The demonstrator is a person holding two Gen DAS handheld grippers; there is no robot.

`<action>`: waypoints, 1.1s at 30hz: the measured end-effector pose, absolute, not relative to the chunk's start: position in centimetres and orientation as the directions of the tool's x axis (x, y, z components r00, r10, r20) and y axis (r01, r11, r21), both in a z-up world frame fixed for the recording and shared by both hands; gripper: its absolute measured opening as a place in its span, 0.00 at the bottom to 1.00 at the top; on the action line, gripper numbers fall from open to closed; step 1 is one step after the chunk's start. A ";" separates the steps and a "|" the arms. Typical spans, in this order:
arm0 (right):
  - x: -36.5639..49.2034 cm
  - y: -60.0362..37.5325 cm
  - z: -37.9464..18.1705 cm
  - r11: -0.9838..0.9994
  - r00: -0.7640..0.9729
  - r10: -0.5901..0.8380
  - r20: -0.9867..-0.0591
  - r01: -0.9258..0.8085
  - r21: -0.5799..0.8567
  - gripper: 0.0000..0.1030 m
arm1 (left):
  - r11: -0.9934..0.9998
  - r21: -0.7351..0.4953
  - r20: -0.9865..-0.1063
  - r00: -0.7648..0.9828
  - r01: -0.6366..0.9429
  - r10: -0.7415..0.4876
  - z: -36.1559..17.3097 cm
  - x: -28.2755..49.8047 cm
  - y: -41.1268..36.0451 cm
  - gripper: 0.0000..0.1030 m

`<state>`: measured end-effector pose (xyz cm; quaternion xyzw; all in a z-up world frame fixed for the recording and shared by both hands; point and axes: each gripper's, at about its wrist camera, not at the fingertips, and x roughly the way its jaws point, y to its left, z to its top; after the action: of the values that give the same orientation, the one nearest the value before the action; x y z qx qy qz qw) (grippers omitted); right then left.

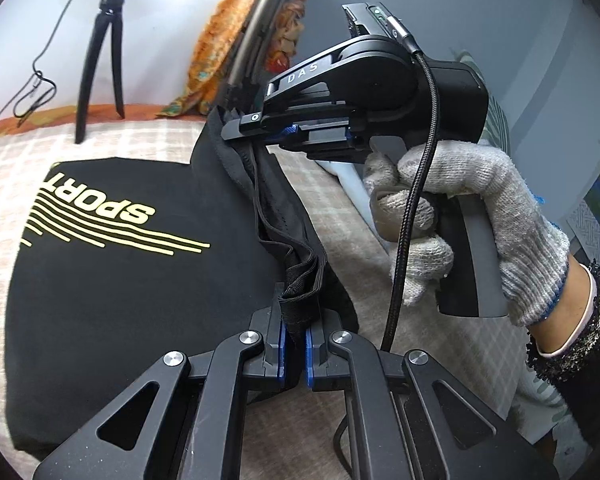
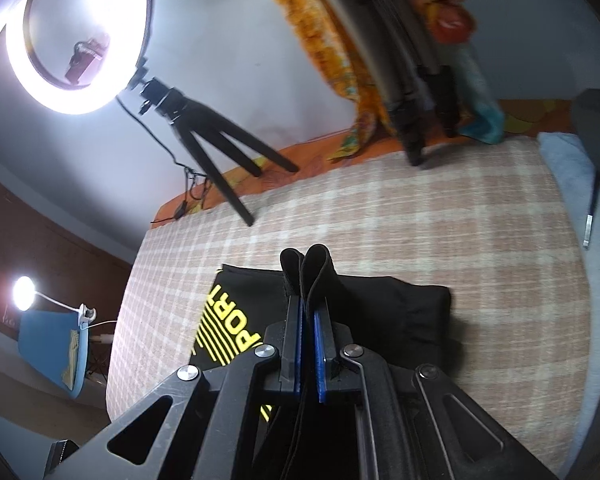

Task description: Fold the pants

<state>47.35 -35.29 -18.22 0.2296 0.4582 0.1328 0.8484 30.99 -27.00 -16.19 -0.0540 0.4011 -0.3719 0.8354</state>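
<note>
Black sport pants (image 1: 112,280) with a yellow "SPORT" print lie folded on a checked bedspread (image 1: 380,264); they also show in the right wrist view (image 2: 396,304). My left gripper (image 1: 295,312) is shut on the black elastic waistband (image 1: 300,280), which is lifted off the bed. My right gripper (image 1: 236,128) appears in the left wrist view, held by a gloved hand (image 1: 460,216), shut on the same waistband edge further along. In its own view the right gripper (image 2: 309,280) pinches a fold of black fabric (image 2: 312,260).
A black tripod (image 1: 100,64) stands at the bed's far edge, bearing a ring light (image 2: 76,36). A second stand draped with orange patterned cloth (image 2: 340,52) stands behind. A blue pillow (image 2: 568,184) lies at the right. A small lamp (image 2: 24,292) glows at far left.
</note>
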 end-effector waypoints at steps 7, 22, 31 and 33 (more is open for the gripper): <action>47.0 -37.8 -19.2 0.851 0.544 0.433 -0.719 0.016 0.525 0.03 | 0.716 -0.364 -0.651 0.388 0.595 -0.653 -17.3 31.5 -28.3 0.05; 46.1 -40.4 -19.6 0.867 0.562 0.378 -0.736 0.063 0.494 0.32 | 0.705 -0.300 -0.692 0.362 0.643 -0.625 -17.7 31.1 -30.9 0.16; 44.8 -39.9 -18.3 0.891 0.597 0.345 -0.724 0.033 0.452 0.35 | 0.657 -0.346 -0.679 0.305 0.670 -0.668 -17.9 30.8 -30.8 0.26; 44.4 -39.0 -17.8 0.902 0.620 0.341 -0.707 -0.002 0.433 0.35 | 0.653 -0.359 -0.678 0.295 0.667 -0.674 -18.0 30.9 -30.5 0.26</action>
<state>44.43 -38.98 -17.75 0.1992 0.4247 0.0977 0.8777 30.92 -30.53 -17.95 -0.0041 0.4232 -0.4164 0.8047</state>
